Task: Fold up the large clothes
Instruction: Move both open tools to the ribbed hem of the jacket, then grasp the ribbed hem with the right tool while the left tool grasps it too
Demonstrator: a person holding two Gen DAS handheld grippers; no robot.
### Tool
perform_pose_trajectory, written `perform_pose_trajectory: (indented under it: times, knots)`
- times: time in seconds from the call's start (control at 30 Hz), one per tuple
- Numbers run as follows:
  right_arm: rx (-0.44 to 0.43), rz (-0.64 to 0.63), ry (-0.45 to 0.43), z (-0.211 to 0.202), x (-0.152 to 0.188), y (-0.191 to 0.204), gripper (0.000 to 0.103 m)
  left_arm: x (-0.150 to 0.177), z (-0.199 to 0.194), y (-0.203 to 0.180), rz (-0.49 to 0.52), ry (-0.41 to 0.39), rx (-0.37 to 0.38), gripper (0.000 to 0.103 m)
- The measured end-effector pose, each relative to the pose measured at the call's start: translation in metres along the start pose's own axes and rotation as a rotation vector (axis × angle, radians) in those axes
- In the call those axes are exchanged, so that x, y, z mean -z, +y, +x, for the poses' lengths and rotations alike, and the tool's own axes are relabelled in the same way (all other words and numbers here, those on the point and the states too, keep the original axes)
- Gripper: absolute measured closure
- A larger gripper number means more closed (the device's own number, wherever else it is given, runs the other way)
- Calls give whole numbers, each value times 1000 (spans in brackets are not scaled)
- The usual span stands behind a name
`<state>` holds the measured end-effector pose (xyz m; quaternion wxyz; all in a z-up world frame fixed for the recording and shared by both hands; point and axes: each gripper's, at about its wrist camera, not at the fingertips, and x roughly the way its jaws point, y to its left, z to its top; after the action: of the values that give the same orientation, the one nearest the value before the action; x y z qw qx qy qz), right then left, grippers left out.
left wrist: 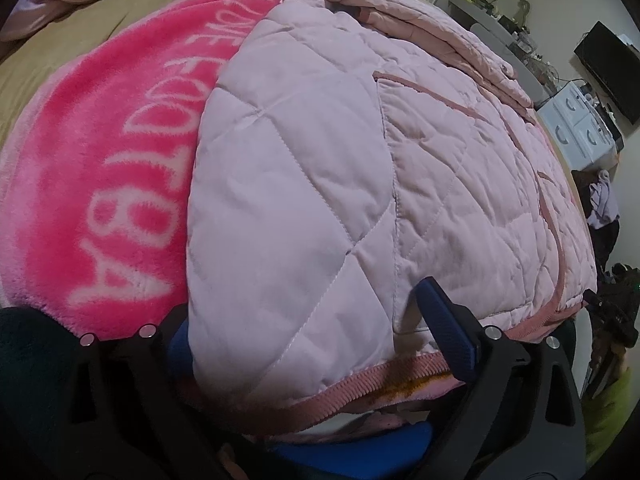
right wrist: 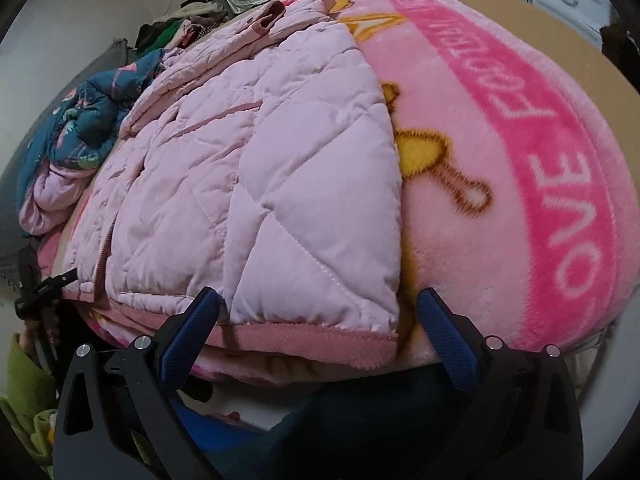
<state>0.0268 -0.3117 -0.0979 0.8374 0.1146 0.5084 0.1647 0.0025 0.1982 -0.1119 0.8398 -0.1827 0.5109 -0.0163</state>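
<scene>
A pale pink quilted jacket (left wrist: 360, 168) lies spread on a bright pink lettered blanket (left wrist: 100, 184), its ribbed hem toward me. My left gripper (left wrist: 308, 320) is open around the jacket's hem corner; its left finger is mostly hidden under the fabric, its right finger (left wrist: 444, 320) rests on top. In the right wrist view the jacket (right wrist: 248, 184) lies on the blanket (right wrist: 520, 184). My right gripper (right wrist: 316, 312) is open, its fingers straddling the other hem corner at the bed edge.
A blue patterned garment (right wrist: 80, 120) and other clothes are heaped at the far side of the bed. White drawers (left wrist: 580, 120) and a black screen (left wrist: 612, 68) stand against the wall. A tan sheet (left wrist: 60, 52) shows beyond the blanket.
</scene>
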Motion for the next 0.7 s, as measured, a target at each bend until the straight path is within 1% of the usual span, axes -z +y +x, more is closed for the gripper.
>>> perform_pose_trajectory:
  times: [0.03, 0.13, 0.2, 0.33, 0.4, 0.47, 0.5, 0.53, 0.57, 0.6, 0.63, 0.67, 0.7]
  knots:
    - [-18, -4, 1, 1, 0, 2, 21, 0, 1, 0, -1, -2, 0, 11]
    - [-64, -16, -9, -3, -1, 8, 43, -2, 3, -1, 0, -6, -4, 11]
    - [-111, -12, -29, -7, -4, 9, 47, -2, 3, -2, 1, -9, -7, 11]
    - [-169, 41, -19, 3, -7, 1, 46, -2, 6, -3, 3, -15, -15, 11]
    - [-196, 59, -16, 9, -8, -3, 47, -2, 6, -3, 4, -20, -18, 11]
    - [-205, 56, -23, 7, -9, -3, 52, -2, 5, -4, 8, -27, -26, 15]
    - [-214, 37, -39, 2, -10, 0, 62, -2, 3, -6, 14, -35, -33, 23]
    - [-216, 26, -57, -3, -12, 2, 73, -2, -1, -8, 24, -47, -36, 34]
    - [-216, 20, -68, -6, -13, 3, 77, -2, -3, -9, 29, -57, -36, 42]
    - [-217, 9, -89, -13, -15, 6, 81, -2, -6, -11, 31, -65, -23, 55]
    - [-215, -11, -112, -20, -17, 10, 83, -2, -8, -11, 33, -70, -13, 64]
    - [-211, -32, -133, -27, -19, 14, 84, -3, -11, -14, 44, -72, -13, 67]
    - [-210, -45, -151, -31, -21, 18, 85, -4, -14, -17, 56, -79, -14, 77]
